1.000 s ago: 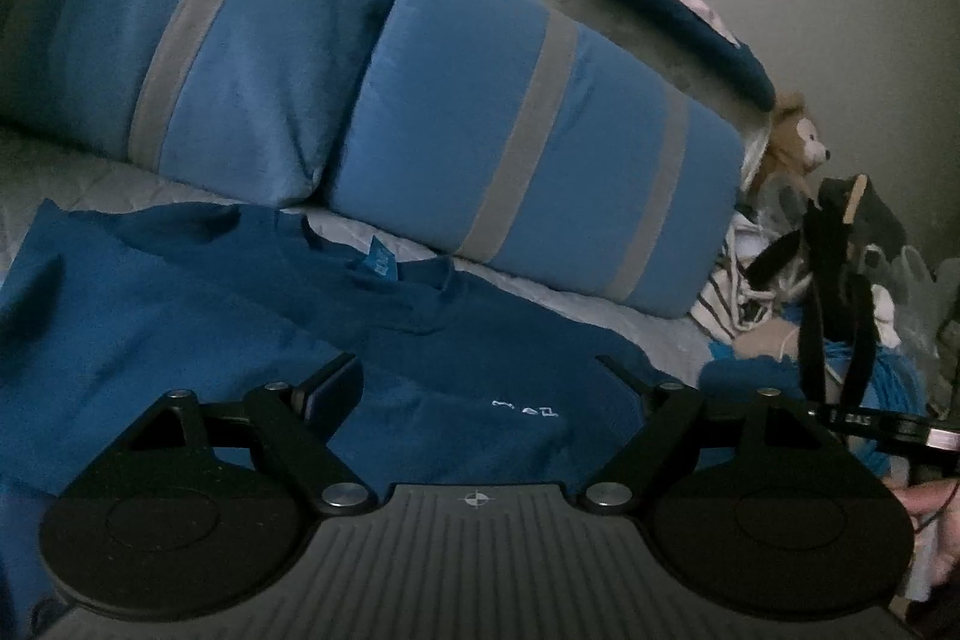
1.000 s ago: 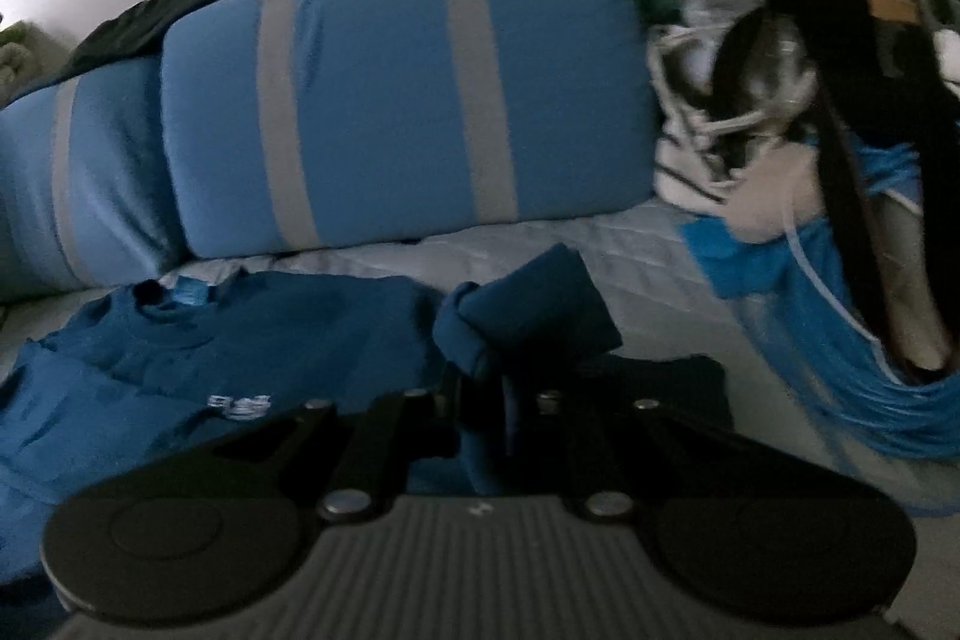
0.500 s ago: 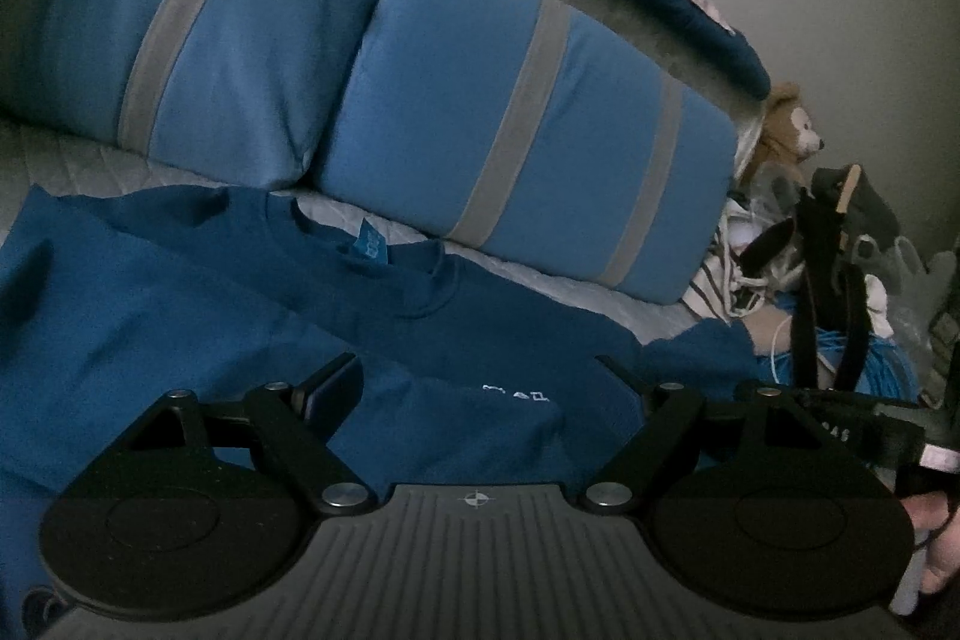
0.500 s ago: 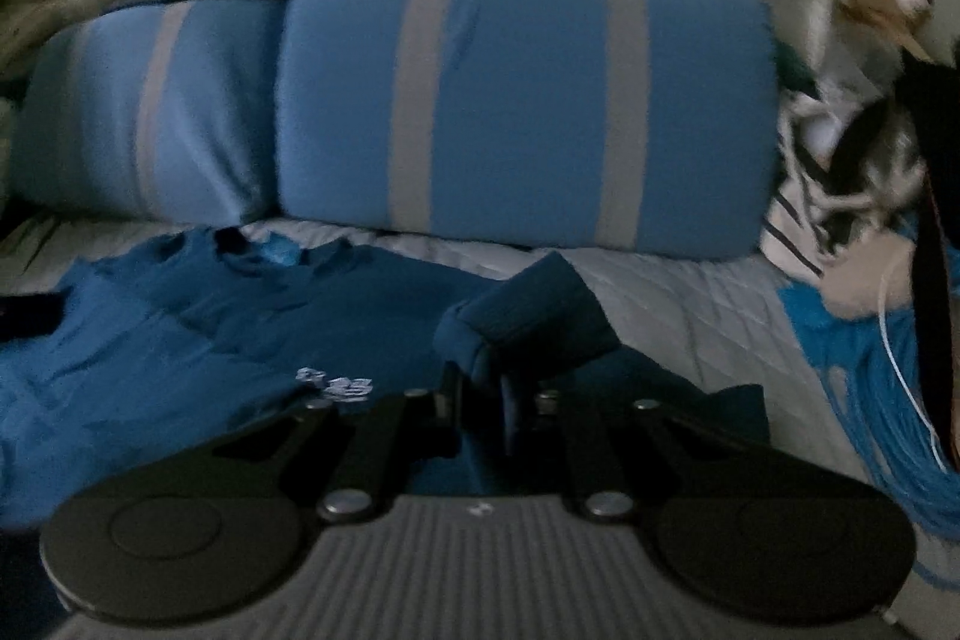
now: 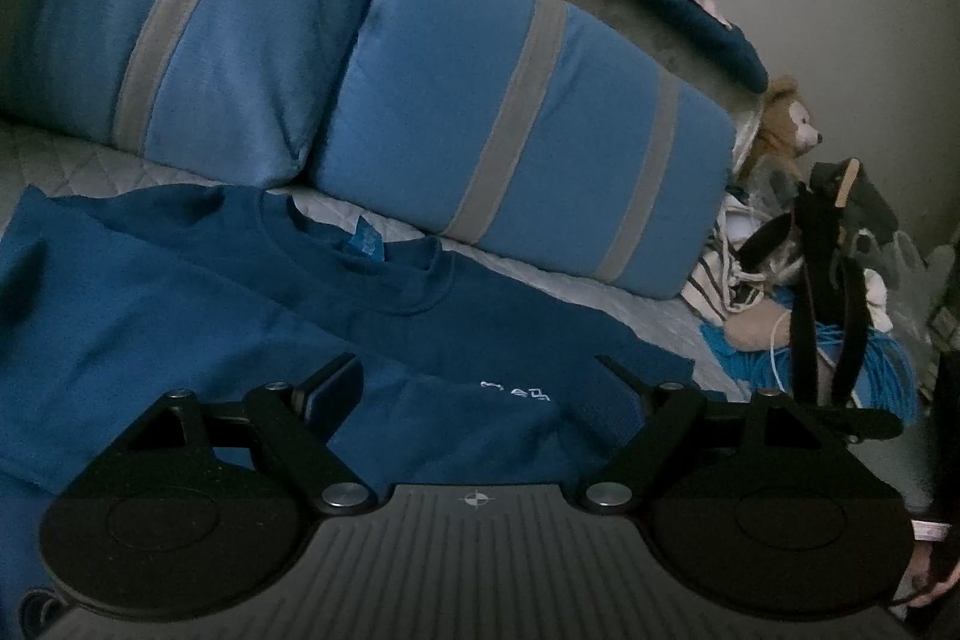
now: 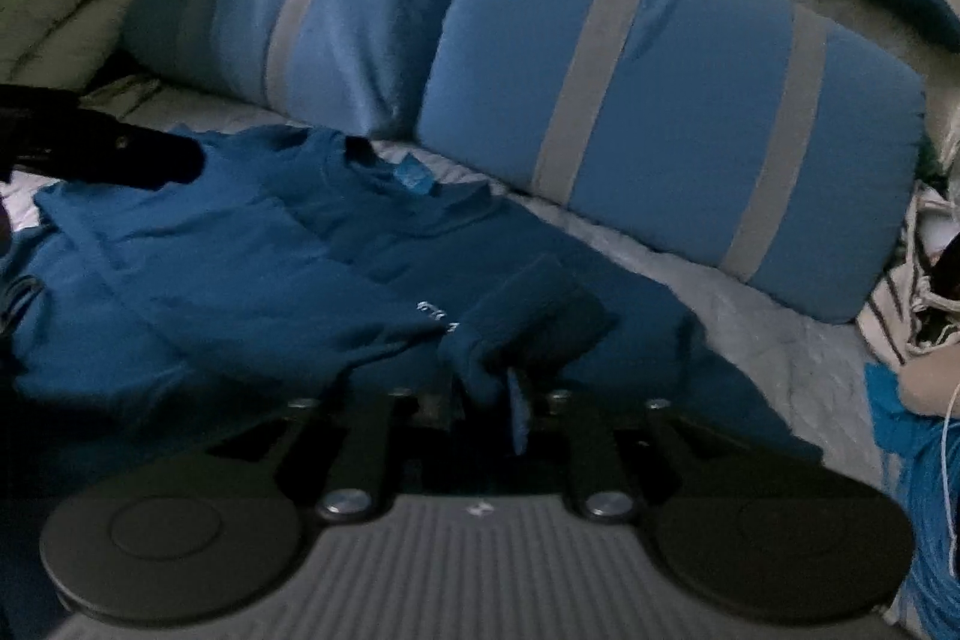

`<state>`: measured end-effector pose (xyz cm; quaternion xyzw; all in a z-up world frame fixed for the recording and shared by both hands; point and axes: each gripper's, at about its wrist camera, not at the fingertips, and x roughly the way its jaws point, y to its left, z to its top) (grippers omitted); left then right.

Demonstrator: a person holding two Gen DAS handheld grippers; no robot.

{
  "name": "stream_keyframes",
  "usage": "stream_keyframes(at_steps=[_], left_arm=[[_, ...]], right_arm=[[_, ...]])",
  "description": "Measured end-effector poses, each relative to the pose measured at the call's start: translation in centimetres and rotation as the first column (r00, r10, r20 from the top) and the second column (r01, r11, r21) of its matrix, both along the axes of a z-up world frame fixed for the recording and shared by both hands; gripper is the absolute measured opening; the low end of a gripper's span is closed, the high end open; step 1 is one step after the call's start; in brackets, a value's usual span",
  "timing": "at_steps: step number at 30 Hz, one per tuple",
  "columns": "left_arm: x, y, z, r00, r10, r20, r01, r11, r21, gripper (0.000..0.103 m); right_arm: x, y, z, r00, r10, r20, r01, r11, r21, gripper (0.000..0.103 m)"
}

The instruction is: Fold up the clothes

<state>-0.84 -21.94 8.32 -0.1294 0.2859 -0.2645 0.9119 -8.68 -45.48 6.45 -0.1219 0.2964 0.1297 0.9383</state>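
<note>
Blue T-shirt (image 5: 252,316) lies flat on quilted bed (image 5: 570,280), collar toward striped pillows (image 5: 516,124), filling lower left and centre of both views. Right gripper (image 6: 492,400) low centre in its view; jaws just been opening, sleeve cuff (image 6: 528,322) bunched between them, pads no longer pinching. Left gripper (image 5: 480,382) jaws wide, nothing between, hovering over chest print. Fabric looks light, limp, creases easily, slides little on quilt. Best hold, my guess: hem corner or shoulder seam, pinch both layers.

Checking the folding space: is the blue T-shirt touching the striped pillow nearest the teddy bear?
Apart. The left wrist view shows a strip of grey quilt between the T-shirt collar and that pillow.
</note>
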Motion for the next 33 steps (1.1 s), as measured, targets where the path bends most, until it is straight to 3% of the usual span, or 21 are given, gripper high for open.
stream_keyframes(at_steps=[3,4,7,16,21,27,30,31,33], left_arm=[[0.0,-0.1,0.0,1.000,0.003,-0.002,-0.003,1.000,0.003,0.082],[0.0,-0.2,0.0,1.000,0.004,0.000,-0.004,1.000,0.005,0.082],[0.0,-0.2,0.0,1.000,0.005,0.001,-0.005,1.000,0.009,0.082],[0.0,0.1,0.0,1.000,0.023,-0.004,-0.023,1.000,-0.007,0.082],[0.1,0.1,-0.1,1.000,0.016,-0.008,-0.016,1.000,-0.009,0.082],[-0.1,0.0,-0.1,1.000,0.021,0.005,-0.021,1.000,0.000,0.082],[-0.1,-0.1,-0.2,1.000,0.027,-0.003,-0.027,1.000,0.007,0.082],[-0.1,-0.1,-0.2,1.000,0.027,-0.002,-0.027,1.000,0.005,0.082],[-0.2,0.0,-0.1,1.000,0.027,-0.001,-0.027,1.000,-0.003,0.082]], right_arm=[[-0.5,-0.3,0.3,1.000,0.025,-0.011,-0.025,0.999,0.030,0.073],[-0.6,-0.4,0.4,0.999,0.029,-0.015,-0.028,0.999,0.036,0.074],[-0.7,-0.4,0.5,0.999,0.041,-0.027,-0.040,0.998,0.040,0.074],[-0.8,2.3,-0.6,0.997,0.076,0.003,-0.075,0.987,-0.142,0.070],[0.7,2.1,-1.2,1.000,0.004,-0.023,-0.007,0.992,-0.122,0.062],[2.3,2.8,-1.7,0.997,-0.066,-0.032,0.062,0.992,-0.110,0.060],[2.8,3.4,-2.1,0.997,-0.070,-0.017,0.067,0.988,-0.138,0.051],[2.9,3.5,-2.1,0.997,-0.072,-0.014,0.069,0.987,-0.145,0.035],[3.0,3.7,-2.2,0.997,-0.072,-0.004,0.070,0.986,-0.154,0.021]])
